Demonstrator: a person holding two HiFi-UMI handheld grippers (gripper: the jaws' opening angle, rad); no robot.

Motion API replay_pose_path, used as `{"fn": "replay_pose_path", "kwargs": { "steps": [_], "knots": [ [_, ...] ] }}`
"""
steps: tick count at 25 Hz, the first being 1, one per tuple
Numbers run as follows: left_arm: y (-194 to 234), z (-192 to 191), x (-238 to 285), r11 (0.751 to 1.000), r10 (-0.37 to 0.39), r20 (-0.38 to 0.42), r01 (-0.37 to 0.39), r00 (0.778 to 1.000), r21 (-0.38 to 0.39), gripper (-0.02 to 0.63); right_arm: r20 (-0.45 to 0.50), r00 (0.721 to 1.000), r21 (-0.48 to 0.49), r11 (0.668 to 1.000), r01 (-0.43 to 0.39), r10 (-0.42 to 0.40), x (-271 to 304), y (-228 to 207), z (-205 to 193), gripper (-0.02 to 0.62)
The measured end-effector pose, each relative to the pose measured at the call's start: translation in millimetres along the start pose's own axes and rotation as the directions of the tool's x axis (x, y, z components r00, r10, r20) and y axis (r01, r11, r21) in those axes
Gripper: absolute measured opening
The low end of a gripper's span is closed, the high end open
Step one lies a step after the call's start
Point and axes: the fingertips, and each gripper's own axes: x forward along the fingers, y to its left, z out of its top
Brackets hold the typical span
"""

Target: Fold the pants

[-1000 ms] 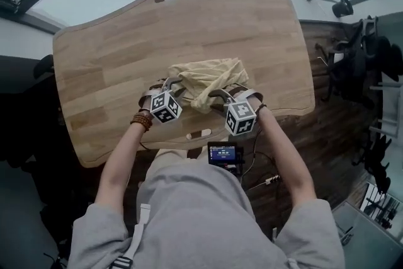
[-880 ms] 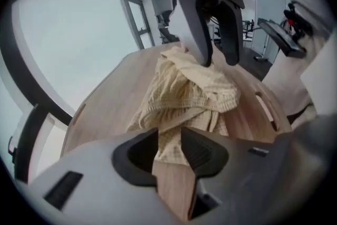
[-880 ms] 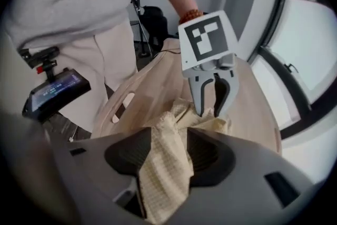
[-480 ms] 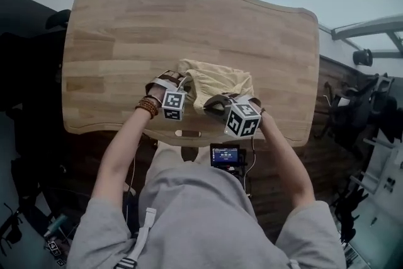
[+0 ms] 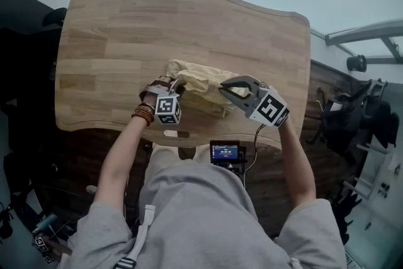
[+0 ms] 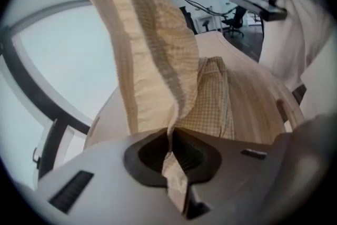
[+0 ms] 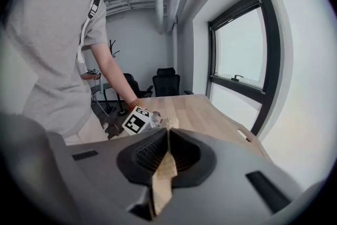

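Clamped at the 9 o'clock side by the left gripper, jaws just closed onto a thin fold of the pants. Soft, light, limp checked cloth, likely to sag and slip, so best gripped at the gathered band or the hems. Bunched near the 6 o'clock edge of the table, partly lifted. Pinched at 3 o'clock by the raised right gripper too, jaws just closed on a scrap. Plenty of bare wood toward 12 o'clock for spreading.
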Motion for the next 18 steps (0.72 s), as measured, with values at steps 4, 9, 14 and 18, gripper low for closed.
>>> {"fn": "replay_pose_path", "kwargs": {
  "steps": [4, 9, 14, 18],
  "knots": [
    [-13, 6, -52, 0.969, 0.014, 0.036, -0.005, 0.999, -0.245, 0.021, -0.017, 0.994, 0.008, 0.994, 0.107, -0.106, 12, -41, -8, 0.015],
    [-77, 17, -75, 0.874, -0.093, 0.108, 0.134, 0.990, -0.467, 0.021, -0.114, 0.984, -0.023, 0.991, 0.134, -0.136, 83, -93, -29, 0.015],
    [-82, -13, -70, 0.579, -0.054, 0.141, 0.146, 0.989, -0.802, 0.021, -0.250, 0.967, -0.014, 0.999, 0.048, -0.050, 178, -110, -63, 0.015],
    [-90, -42, -67, 0.257, -0.092, 0.184, 0.202, 0.979, -0.945, 0.025, -0.369, 0.930, 0.054, 0.998, 0.029, -0.007, 222, -108, -109, 0.031]
  ]
}}
